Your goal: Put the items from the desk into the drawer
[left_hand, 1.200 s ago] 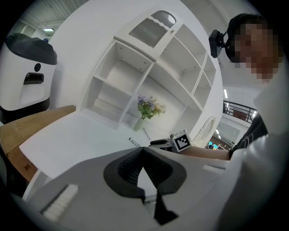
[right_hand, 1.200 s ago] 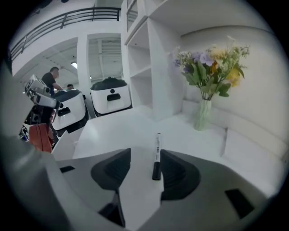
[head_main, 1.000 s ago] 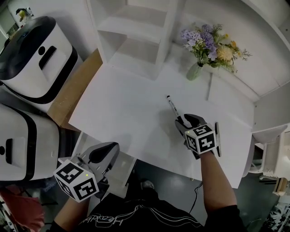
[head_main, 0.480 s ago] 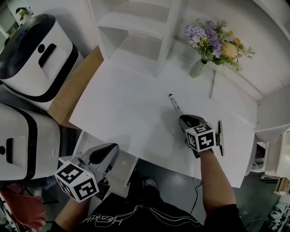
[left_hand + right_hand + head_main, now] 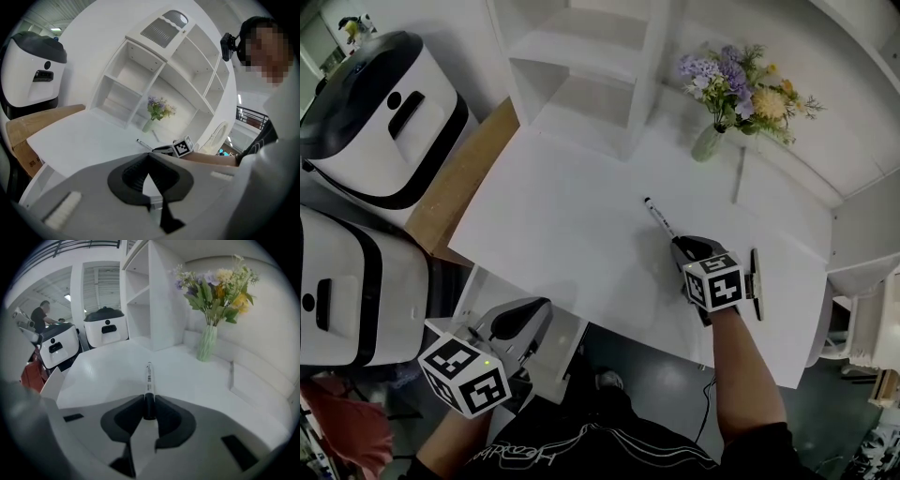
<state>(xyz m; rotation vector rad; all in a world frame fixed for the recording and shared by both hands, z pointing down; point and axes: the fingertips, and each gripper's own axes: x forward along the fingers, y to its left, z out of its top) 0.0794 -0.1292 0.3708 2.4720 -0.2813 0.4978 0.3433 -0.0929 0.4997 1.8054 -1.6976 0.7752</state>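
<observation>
Pickup under way: the right hand-held gripper [image 5: 149,405], jaws just closing, clamps the pen [image 5: 148,376] near the counter's [image 5: 553,206] front edge. Next, likely a level lift. The left hand-held gripper [image 5: 149,158] is pinched together, empty.

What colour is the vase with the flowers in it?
The vase is pale green. The right gripper view shows it best.

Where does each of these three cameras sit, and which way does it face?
Head view: on the person's head, facing steeply down at the white desk; both forearms show.
Left gripper view: on the left gripper, looking along its shut jaws across the desk; the person's right forearm shows.
Right gripper view: on the right gripper, whose jaws have just been closing on the marker pen, facing the flower vase.
All three share pen and vase.
</observation>
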